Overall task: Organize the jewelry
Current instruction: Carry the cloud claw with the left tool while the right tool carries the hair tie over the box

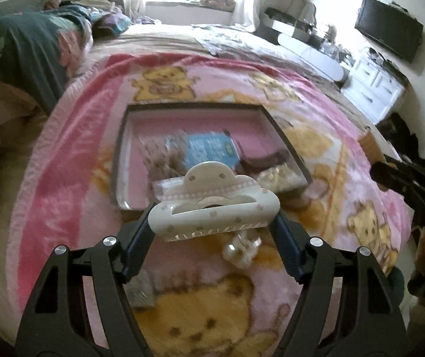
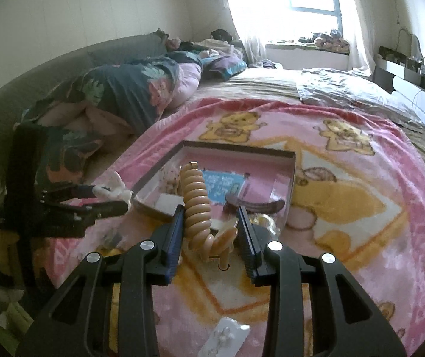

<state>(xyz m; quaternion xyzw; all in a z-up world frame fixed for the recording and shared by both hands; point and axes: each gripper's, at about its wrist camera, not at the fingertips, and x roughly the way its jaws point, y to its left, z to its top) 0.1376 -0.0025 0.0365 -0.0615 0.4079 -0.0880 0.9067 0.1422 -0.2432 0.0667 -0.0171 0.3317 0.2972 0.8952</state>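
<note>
My left gripper [image 1: 213,223] is shut on a white cloud-shaped hair claw [image 1: 212,208], held just above the near edge of a shallow pink-lined box [image 1: 200,107]. The box holds a blue card [image 1: 209,148], a dark brown clip [image 1: 263,159] and small packets. My right gripper [image 2: 209,217] is shut on a beige spiral hair clip [image 2: 196,202], held above the near edge of the same box [image 2: 236,147]. The left gripper with its white claw shows at the left of the right wrist view [image 2: 114,193].
The box lies on a pink bear-print blanket [image 1: 72,154] on a bed. A small white trinket [image 1: 240,247] and a grey item [image 1: 141,293] lie on the blanket near me. A white packet [image 2: 224,337] lies by the right gripper. Folded quilts [image 2: 129,92] sit at the left.
</note>
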